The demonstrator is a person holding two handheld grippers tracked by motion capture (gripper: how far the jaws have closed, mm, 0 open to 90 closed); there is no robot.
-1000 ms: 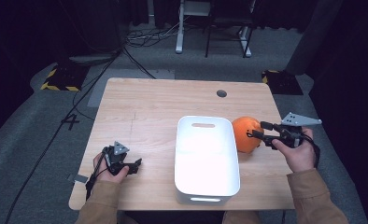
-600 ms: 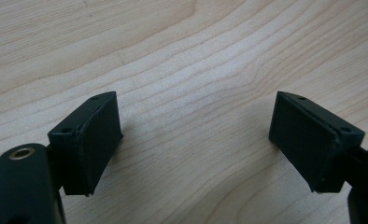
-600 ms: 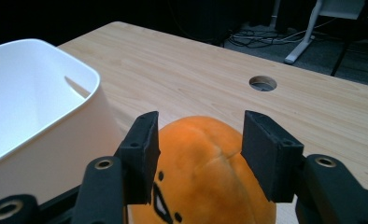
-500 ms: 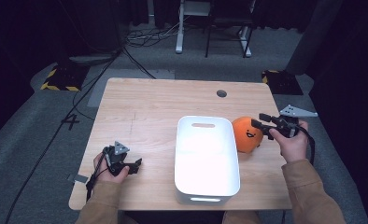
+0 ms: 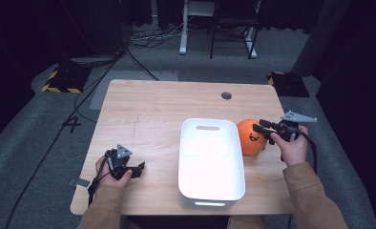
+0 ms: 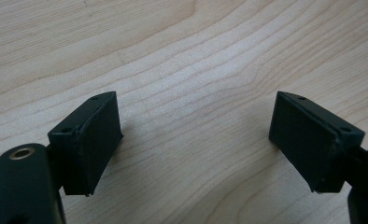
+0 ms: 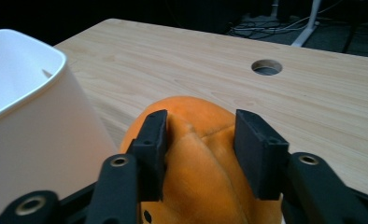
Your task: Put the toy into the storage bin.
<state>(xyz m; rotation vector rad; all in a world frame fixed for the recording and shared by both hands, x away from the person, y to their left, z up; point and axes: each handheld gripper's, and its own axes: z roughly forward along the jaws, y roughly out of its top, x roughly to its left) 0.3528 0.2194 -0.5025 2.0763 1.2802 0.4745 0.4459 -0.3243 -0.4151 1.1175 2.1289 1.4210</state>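
My right gripper [image 7: 198,140] pinches a fold of the orange plush ball [image 7: 205,168], just beside the white tub [image 7: 28,116] on its left. The shallow pinch could slip. My left gripper [image 6: 191,140] rests wide open, empty.

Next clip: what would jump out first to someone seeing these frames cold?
The orange plush ball with a black face, right of the white tub at the table's middle. The right gripper has its fingers pinching a fold of the plush. The left gripper rests open on bare wood at front left.
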